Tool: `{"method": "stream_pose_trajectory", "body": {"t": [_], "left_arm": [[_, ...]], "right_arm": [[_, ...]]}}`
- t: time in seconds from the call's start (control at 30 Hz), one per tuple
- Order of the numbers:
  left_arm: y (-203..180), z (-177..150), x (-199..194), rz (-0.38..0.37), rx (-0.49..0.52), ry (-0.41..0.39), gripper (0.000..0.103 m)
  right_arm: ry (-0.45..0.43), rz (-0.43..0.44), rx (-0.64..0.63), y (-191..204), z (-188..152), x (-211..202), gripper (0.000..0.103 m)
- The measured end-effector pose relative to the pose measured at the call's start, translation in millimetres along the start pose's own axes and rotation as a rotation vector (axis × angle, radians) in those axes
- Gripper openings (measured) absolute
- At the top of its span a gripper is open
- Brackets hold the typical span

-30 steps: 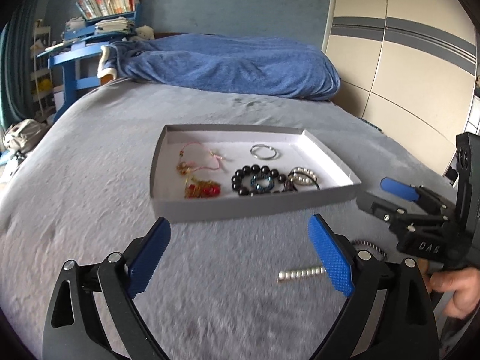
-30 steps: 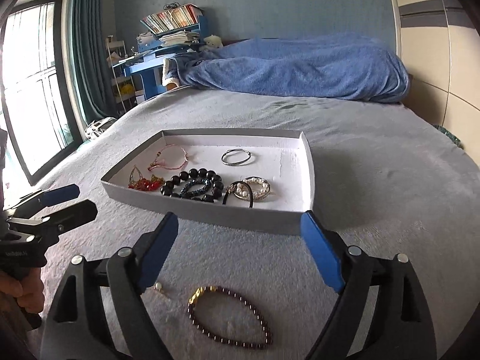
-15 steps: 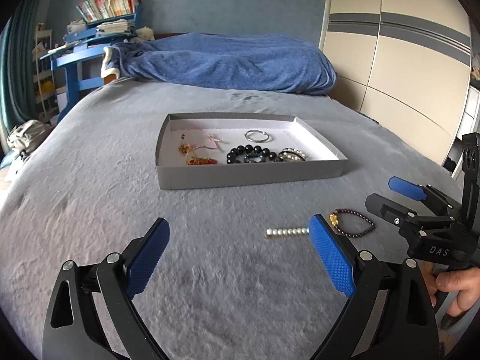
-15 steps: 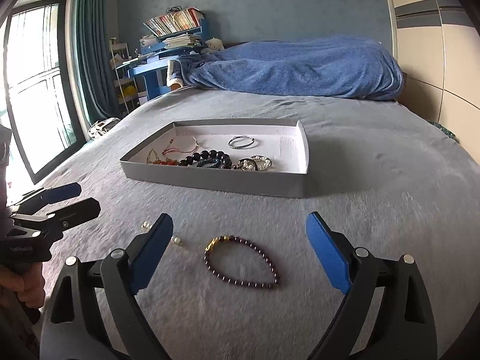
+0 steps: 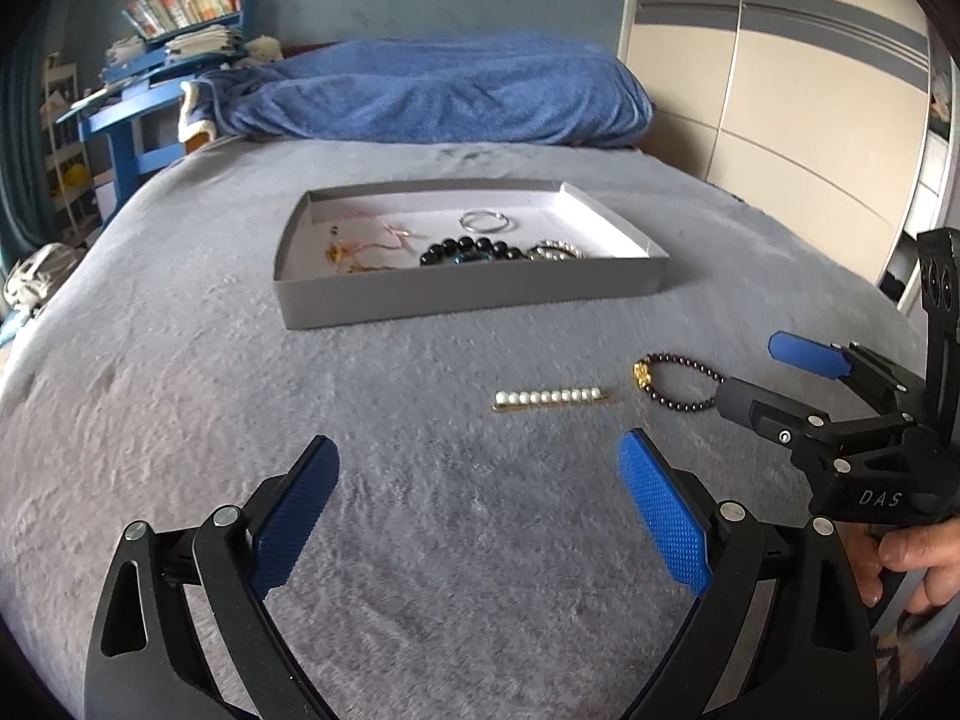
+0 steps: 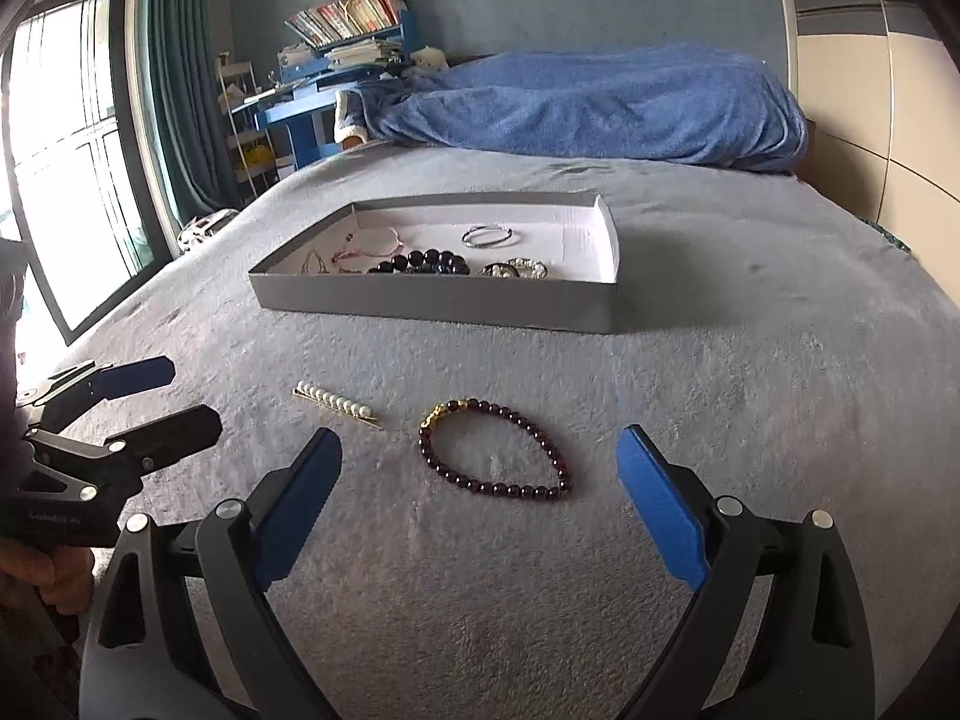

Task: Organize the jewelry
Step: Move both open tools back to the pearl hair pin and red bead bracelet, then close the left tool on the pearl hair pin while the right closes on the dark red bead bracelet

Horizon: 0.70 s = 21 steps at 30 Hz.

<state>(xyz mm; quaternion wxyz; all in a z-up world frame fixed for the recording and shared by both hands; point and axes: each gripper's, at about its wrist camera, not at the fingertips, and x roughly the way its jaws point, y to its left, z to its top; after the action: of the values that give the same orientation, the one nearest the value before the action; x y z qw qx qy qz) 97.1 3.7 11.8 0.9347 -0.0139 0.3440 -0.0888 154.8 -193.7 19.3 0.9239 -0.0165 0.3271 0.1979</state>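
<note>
A shallow grey tray (image 5: pixel 468 300) (image 6: pixel 432 303) lies on the grey bedspread and holds a black bead bracelet (image 5: pixel 471 251), a silver ring (image 5: pixel 483 221), a pink cord bracelet (image 5: pixel 384 237) and other pieces. In front of it on the cover lie a pearl bar clip (image 5: pixel 549 399) (image 6: pixel 336 403) and a dark red bead bracelet (image 5: pixel 642 373) (image 6: pixel 510 489) with a gold charm. My left gripper (image 5: pixel 480 450) (image 6: pixel 189 396) hangs open just short of the clip. My right gripper (image 6: pixel 480 441) (image 5: pixel 753 369) is open, its jaws wide, with the red bracelet just ahead of them.
A rumpled blue blanket (image 5: pixel 432 90) lies across the head of the bed. Pale wardrobe doors (image 5: pixel 780 90) stand on the right. A blue desk (image 5: pixel 132 120) with books and a curtained window (image 6: pixel 60 150) are on the left. A hand (image 5: pixel 918 552) holds the right gripper's handle.
Both grippers have drawn back from the tray toward the near side of the bed. The pearl clip and red bracelet now lie fully in view ahead of the jaws.
</note>
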Motion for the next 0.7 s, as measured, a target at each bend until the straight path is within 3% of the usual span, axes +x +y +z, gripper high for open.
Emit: {"method": "stream_pose_trajectory", "body": {"t": [0.27,0.5,0.7], "left_arm": [[1,7,19,-0.009,0.016,0.075,0.093],[-6,20,37,0.037,0.112,0.103,0.090],[-14,30,54,0.010,0.218,0.115,0.081]], "right_arm": [[0.045,-0.019,0.006,-1,0,10,0.092],[0.083,-0.037,0.031,-7,-1,17,0.092],[0.094,-0.039,0.044,-9,0,20,0.092]]}}
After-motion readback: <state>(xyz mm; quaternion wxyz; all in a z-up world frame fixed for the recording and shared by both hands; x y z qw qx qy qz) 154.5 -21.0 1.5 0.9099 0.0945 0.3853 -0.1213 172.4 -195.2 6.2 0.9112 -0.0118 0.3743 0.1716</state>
